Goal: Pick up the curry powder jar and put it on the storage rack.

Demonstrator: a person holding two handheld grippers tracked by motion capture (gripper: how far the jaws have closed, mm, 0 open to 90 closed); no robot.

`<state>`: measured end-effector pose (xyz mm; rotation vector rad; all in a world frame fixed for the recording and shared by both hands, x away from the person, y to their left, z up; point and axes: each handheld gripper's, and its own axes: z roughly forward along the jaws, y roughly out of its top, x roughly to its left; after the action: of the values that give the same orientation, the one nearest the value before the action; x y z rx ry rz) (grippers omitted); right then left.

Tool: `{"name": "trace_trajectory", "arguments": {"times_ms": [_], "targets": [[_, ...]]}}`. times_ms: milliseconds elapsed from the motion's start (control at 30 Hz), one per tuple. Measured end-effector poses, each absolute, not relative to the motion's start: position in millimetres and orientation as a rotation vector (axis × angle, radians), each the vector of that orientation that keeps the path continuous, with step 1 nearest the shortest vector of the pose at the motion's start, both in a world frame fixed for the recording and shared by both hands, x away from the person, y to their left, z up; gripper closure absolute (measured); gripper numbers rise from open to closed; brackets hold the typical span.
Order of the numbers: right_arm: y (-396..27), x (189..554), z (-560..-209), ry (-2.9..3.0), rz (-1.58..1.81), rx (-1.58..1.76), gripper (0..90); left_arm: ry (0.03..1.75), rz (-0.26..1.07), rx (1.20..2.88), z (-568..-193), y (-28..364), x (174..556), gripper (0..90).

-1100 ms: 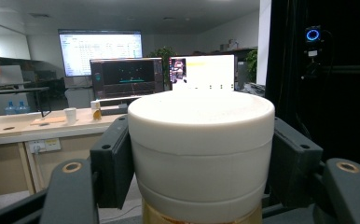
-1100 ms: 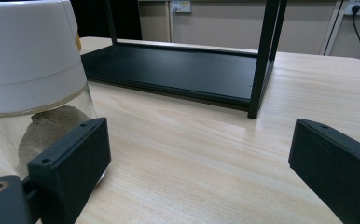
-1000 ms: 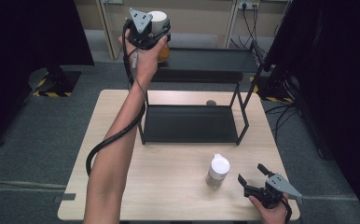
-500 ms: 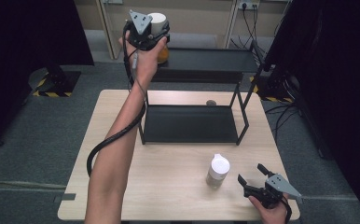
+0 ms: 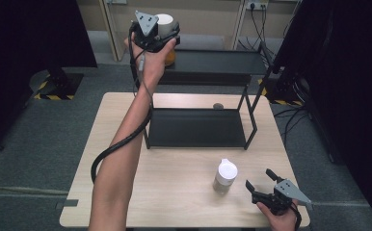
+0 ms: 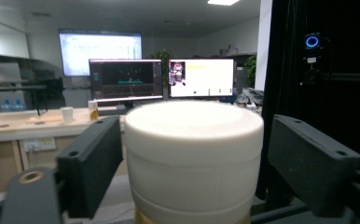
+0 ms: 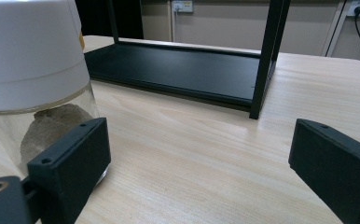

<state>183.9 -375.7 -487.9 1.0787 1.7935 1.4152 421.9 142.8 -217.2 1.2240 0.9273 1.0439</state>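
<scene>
A jar with a white lid (image 6: 194, 154) and an orange lower part (image 5: 170, 57) stands on the top shelf (image 5: 222, 62) of a black rack. My left gripper (image 5: 161, 30) is raised to it. Its jaws have just been opening and now stand on either side of the lid, with a gap on each side. A second jar (image 5: 224, 176), clear with a white lid and a brownish lump inside, stands on the wooden table (image 5: 126, 120). My right gripper (image 5: 261, 180) rests open just right of this jar (image 7: 33, 70), with nothing between its fingers.
The rack's lower shelf (image 5: 196, 127) lies flat on the table's middle, with thin black posts (image 7: 267, 56) at its corners. A small dark object (image 5: 218, 106) sits on the table behind the rack. Dark curtains and grey floor surround the table.
Both hands have kept their places. The high view is too small to show a clear difference at the left gripper's jaws.
</scene>
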Motion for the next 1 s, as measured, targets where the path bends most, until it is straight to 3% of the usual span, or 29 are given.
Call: {"name": "trace_trajectory", "arguments": {"times_ms": [1000], "targets": [[-374.8, 183.7, -487.6, 1.8, 1.409, 1.068, 5.6, 0.883, 0.99, 1.207, -232.9, 152.5, 364.5, 12.0]]}}
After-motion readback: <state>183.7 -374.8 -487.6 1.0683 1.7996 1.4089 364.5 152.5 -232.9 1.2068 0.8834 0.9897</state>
